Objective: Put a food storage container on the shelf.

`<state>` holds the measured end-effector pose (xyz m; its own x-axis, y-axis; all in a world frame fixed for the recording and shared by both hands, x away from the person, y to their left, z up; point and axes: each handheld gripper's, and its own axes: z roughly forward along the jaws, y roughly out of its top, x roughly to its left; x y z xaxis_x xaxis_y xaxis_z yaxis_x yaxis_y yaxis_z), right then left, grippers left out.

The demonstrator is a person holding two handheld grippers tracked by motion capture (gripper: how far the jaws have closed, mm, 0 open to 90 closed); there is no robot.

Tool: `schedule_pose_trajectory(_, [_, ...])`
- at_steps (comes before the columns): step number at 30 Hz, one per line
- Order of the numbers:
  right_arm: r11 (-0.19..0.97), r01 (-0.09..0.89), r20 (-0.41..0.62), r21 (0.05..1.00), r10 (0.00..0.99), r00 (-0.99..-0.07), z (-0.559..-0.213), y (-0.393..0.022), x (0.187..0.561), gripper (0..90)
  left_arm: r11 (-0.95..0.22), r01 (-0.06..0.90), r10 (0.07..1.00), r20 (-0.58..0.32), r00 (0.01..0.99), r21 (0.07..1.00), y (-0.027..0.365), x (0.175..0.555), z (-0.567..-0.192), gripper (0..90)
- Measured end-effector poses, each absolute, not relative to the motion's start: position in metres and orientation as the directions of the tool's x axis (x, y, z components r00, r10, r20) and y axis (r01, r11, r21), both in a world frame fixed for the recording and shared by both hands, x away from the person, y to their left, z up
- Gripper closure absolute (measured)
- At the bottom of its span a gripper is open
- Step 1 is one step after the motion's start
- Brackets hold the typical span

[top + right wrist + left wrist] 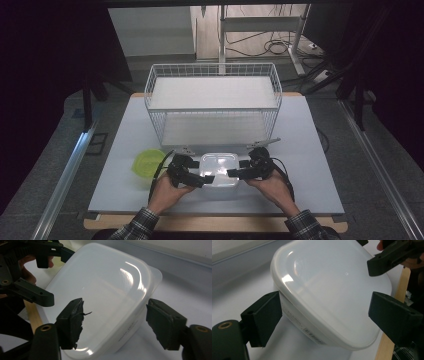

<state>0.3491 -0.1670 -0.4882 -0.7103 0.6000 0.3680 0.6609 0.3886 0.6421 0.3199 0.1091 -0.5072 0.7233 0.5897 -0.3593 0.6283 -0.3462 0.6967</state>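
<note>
A white lidded container (pixel 219 169) sits on the near part of the white table (pixel 310 165), just in front of the wire basket (pixel 212 102) and right of a green bowl (pixel 146 164). The left gripper (pixel 199 179) straddles the container's left end, the right gripper (pixel 235 173) its right end. In each gripper view the jaws stand spread, one above the lid and one beside the wall, pads not pressing. Both hands (pixel 167 192) grip from the near edge.
</note>
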Motion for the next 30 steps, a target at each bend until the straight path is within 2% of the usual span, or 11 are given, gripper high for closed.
schedule_pose_trajectory(4, [0.371, 0.686, 0.408, 0.625, 0.594, -0.693, -0.486, -0.175, 0.343, 42.7, -0.356, 0.629, 0.599, -0.349, 0.721, 0.691, 0.113, 0.310, -0.502, 20.1])
schedule_pose_trajectory(8, [0.358, 0.700, 0.411, 0.618, 0.611, -0.676, -0.481, -0.180, 0.335, 57.3, -0.335, 0.622, 0.621, -0.331, 0.711, 0.708, 0.122, 0.297, -0.495, 43.0])
schedule_pose_trajectory(12, [0.342, 0.713, 0.411, 0.612, 0.632, -0.657, -0.477, -0.181, 0.328, 64.3, -0.289, 0.646, 0.641, -0.359, 0.679, 0.706, 0.127, 0.295, -0.493, 55.5])
schedule_pose_trajectory(17, [0.314, 0.703, 0.398, 0.639, 0.647, -0.650, -0.472, -0.181, 0.326, 77.0, -0.246, 0.631, 0.691, -0.324, 0.647, 0.736, 0.129, 0.291, -0.488, 70.4])
schedule_pose_trajectory(19, [0.305, 0.700, 0.397, 0.645, 0.649, -0.649, -0.472, -0.182, 0.326, 78.9, -0.221, 0.636, 0.698, -0.336, 0.632, 0.739, 0.131, 0.291, -0.489, 74.0])
schedule_pose_trajectory(25, [0.299, 0.662, 0.339, 0.688, 0.674, -0.656, -0.474, -0.177, 0.323, 77.6, -0.160, 0.656, 0.709, -0.376, 0.596, 0.738, 0.132, 0.291, -0.492, 77.1])
schedule_pose_trajectory(30, [0.316, 0.615, 0.263, 0.722, 0.697, -0.667, -0.474, -0.171, 0.320, 78.1, -0.172, 0.645, 0.727, -0.347, 0.593, 0.744, 0.131, 0.291, -0.493, 78.8])
